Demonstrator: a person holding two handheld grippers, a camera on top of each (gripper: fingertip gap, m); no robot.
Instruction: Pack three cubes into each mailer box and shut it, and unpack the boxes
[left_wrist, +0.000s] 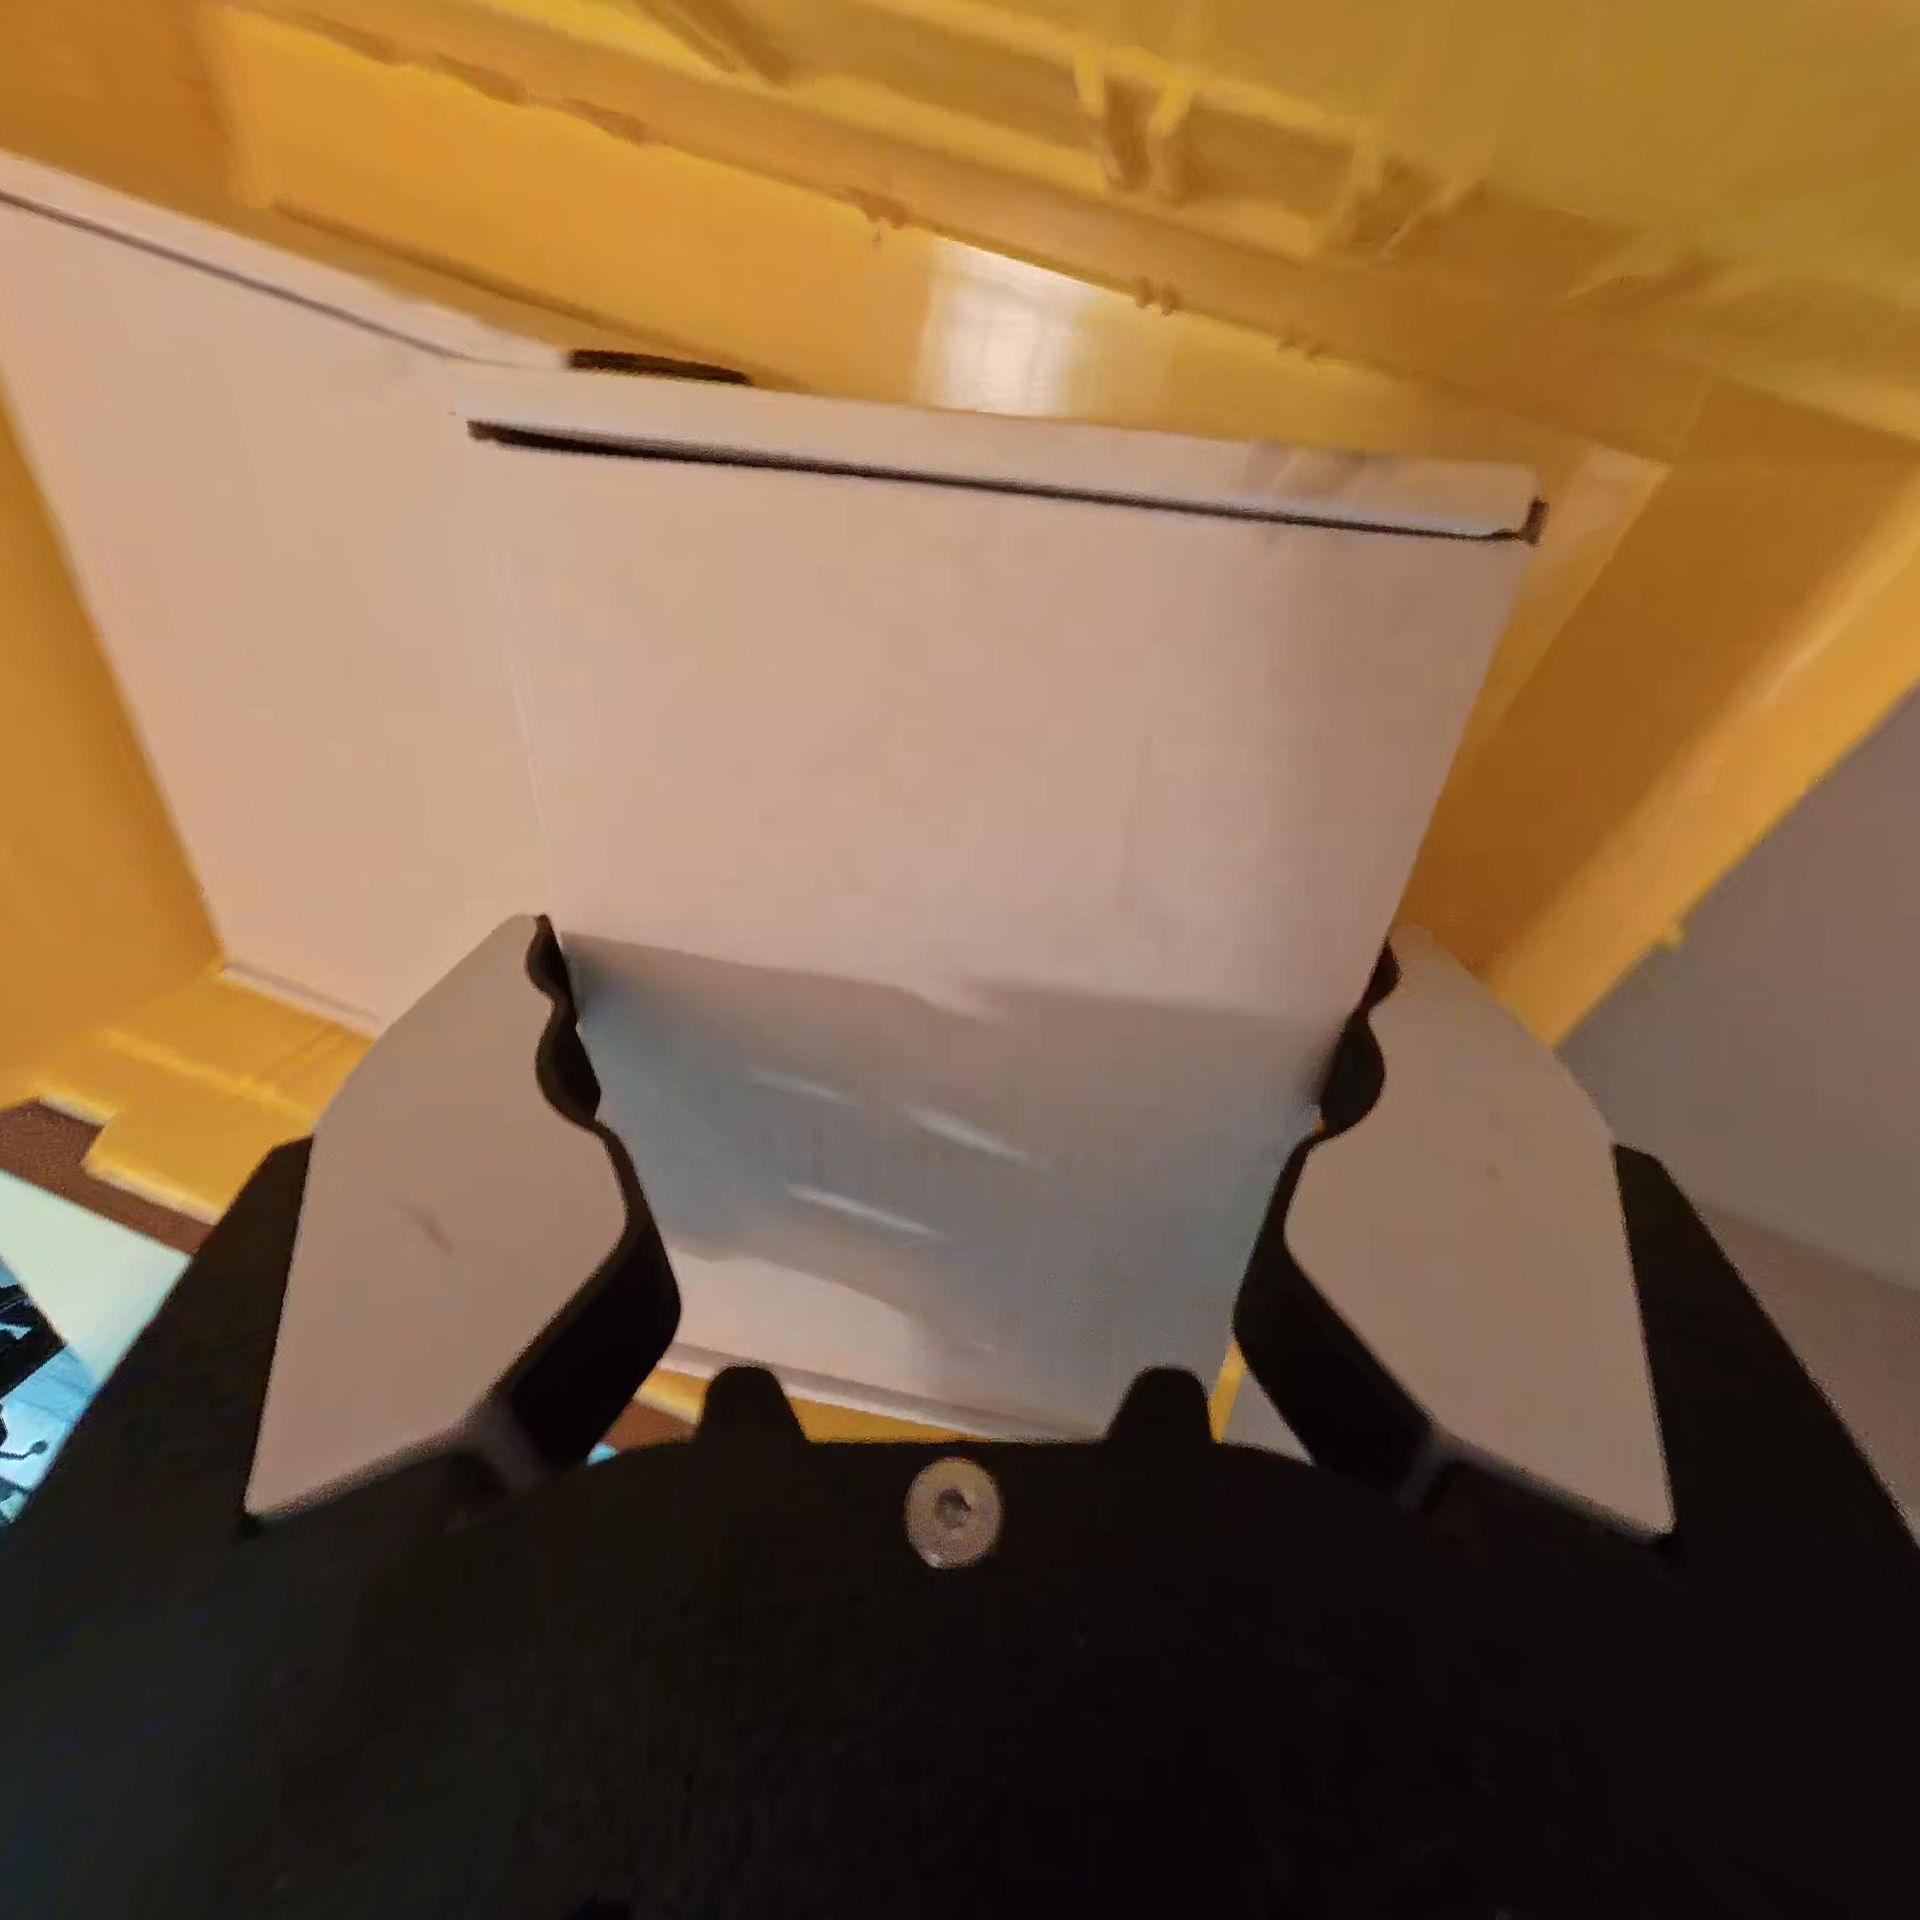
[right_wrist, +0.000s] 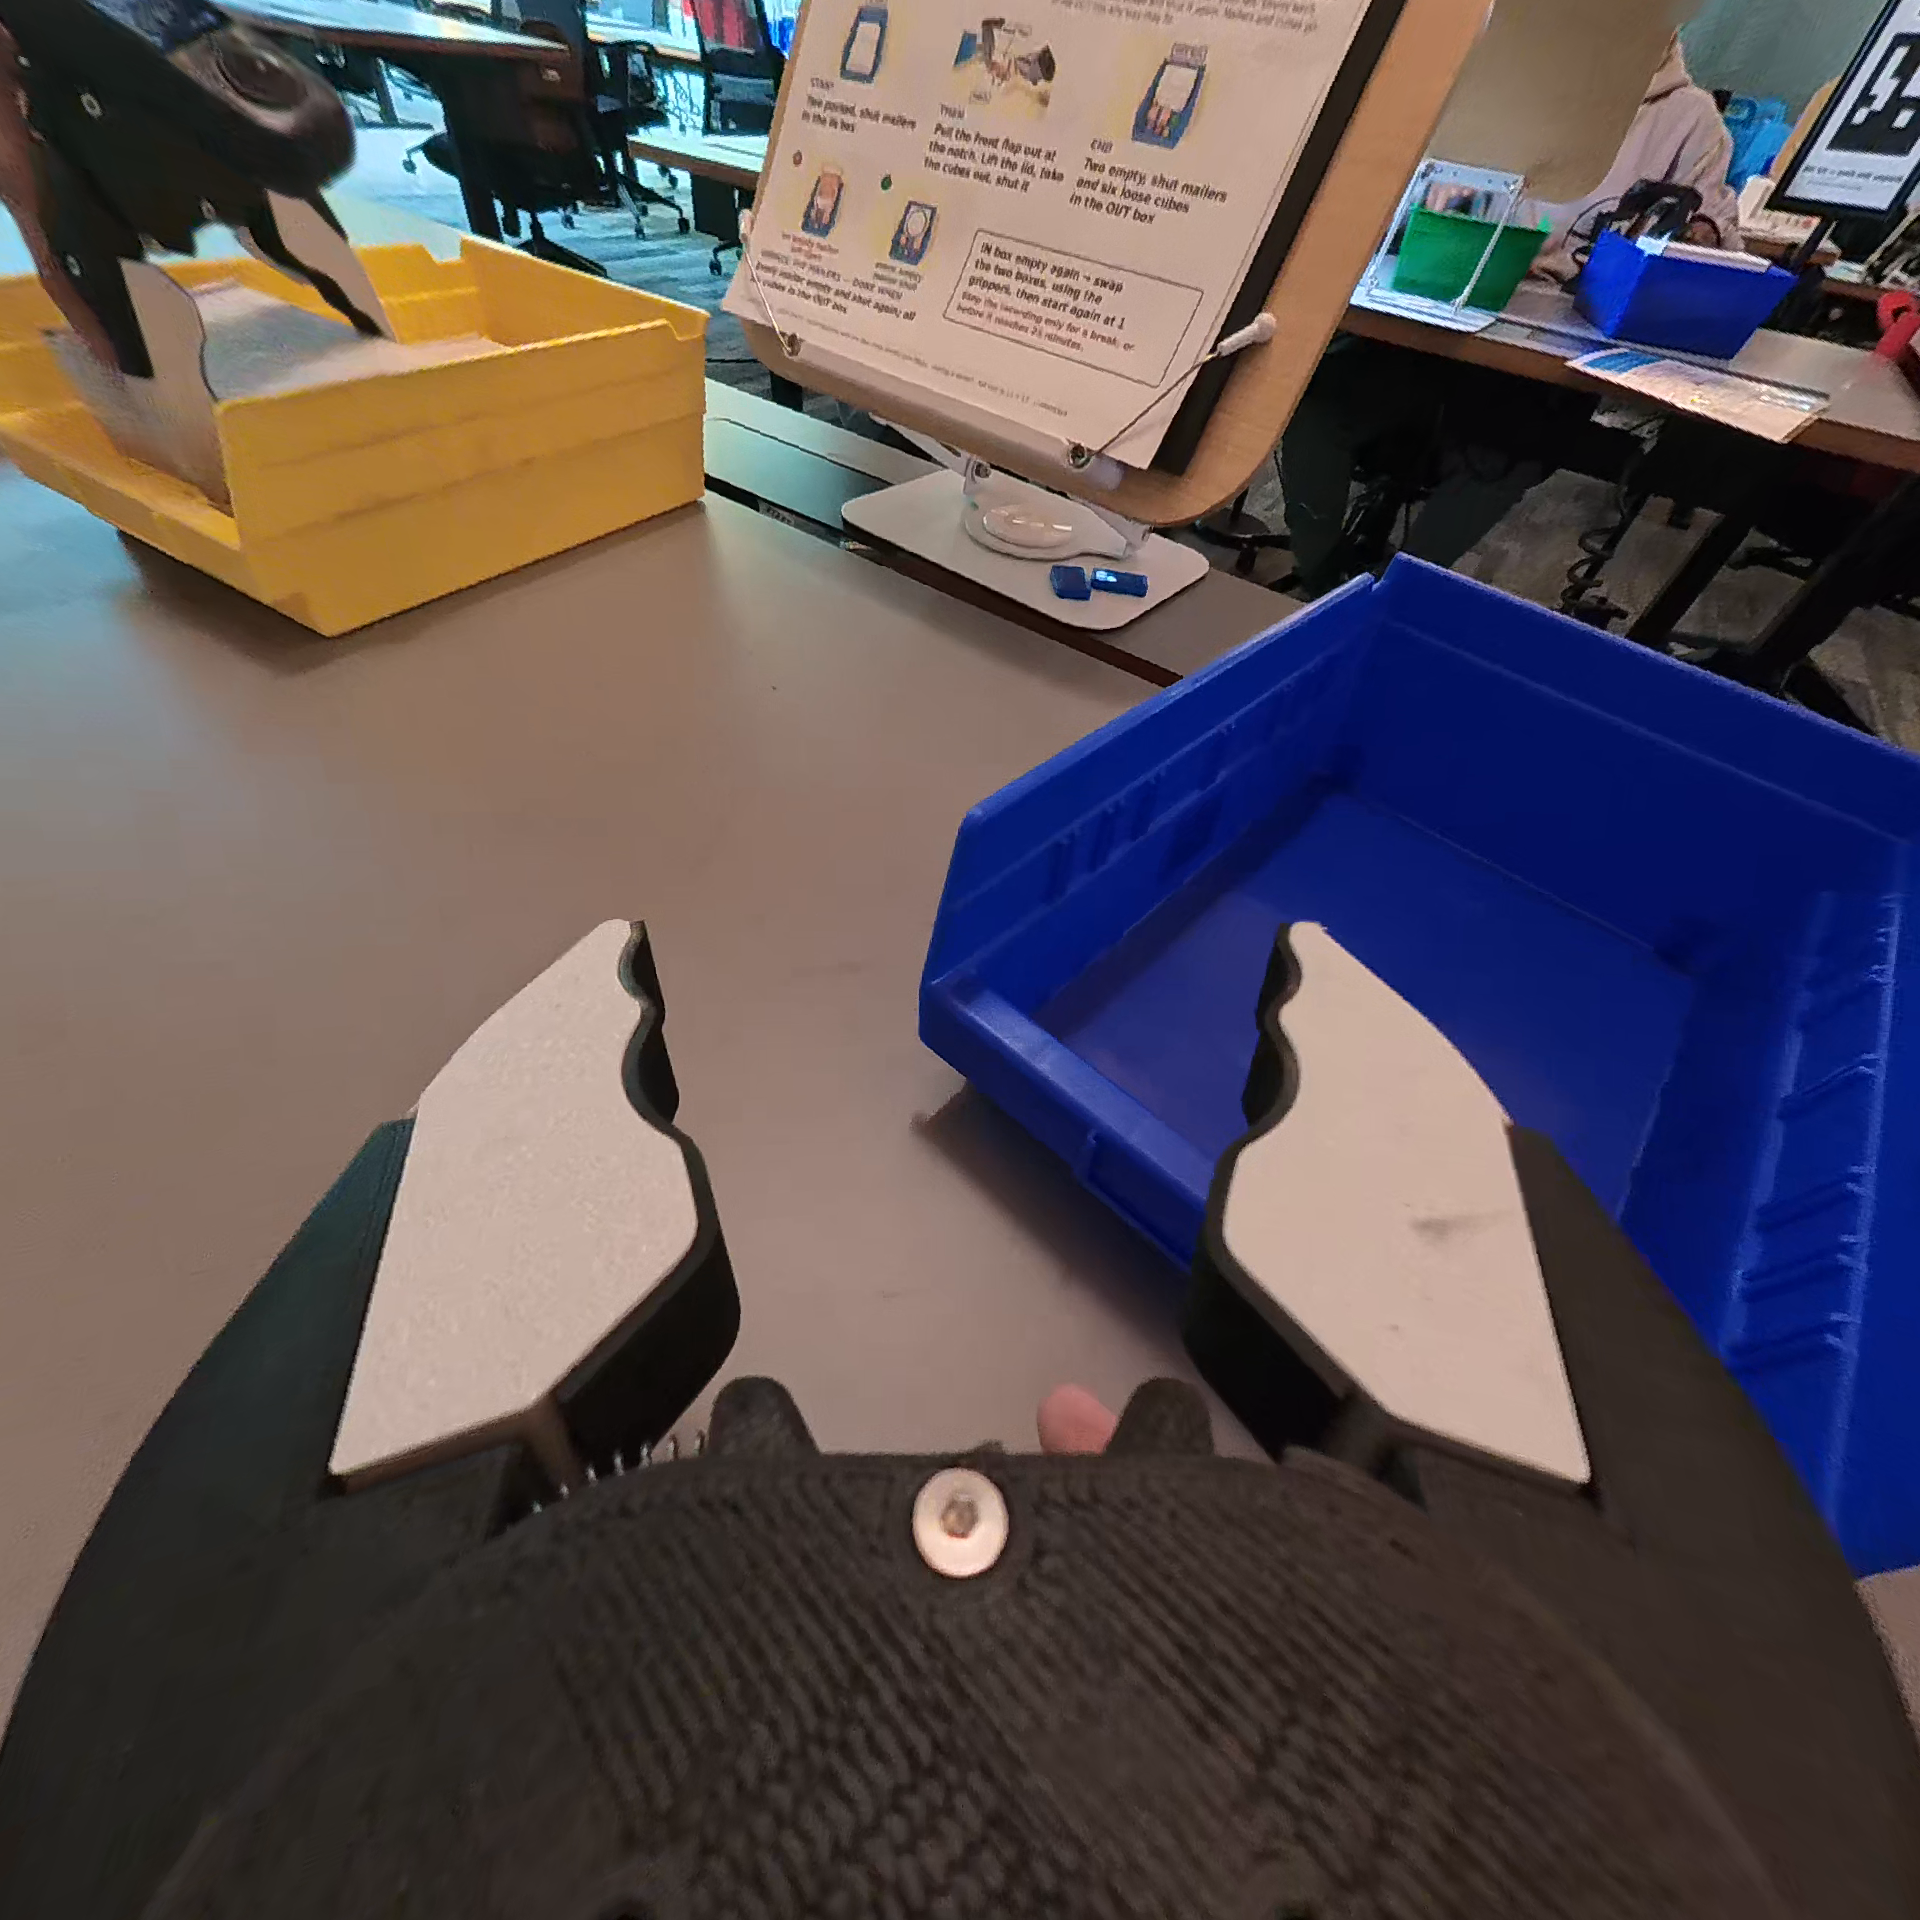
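My left gripper (left_wrist: 961, 956) is shut on a closed white mailer box (left_wrist: 997, 707), its fingers pressing the box's two sides, inside the yellow bin (left_wrist: 1558, 665). A second white mailer box (left_wrist: 260, 582) lies under it to the left. In the right wrist view the left gripper (right_wrist: 260, 301) shows far left, holding the mailer (right_wrist: 312, 343) over the yellow bin (right_wrist: 468, 457). My right gripper (right_wrist: 961, 997) is open and empty above the table, beside the blue bin (right_wrist: 1039, 935). No cubes show.
The grey table (right_wrist: 468, 831) lies between the two bins. An instruction sheet on a wooden stand (right_wrist: 1039, 208) stands at the table's far edge, with two small blue pieces (right_wrist: 1096, 582) on its base. Other tables, bins and a seated person are behind. One gripper's finger ends stand about 50 cm off the other's.
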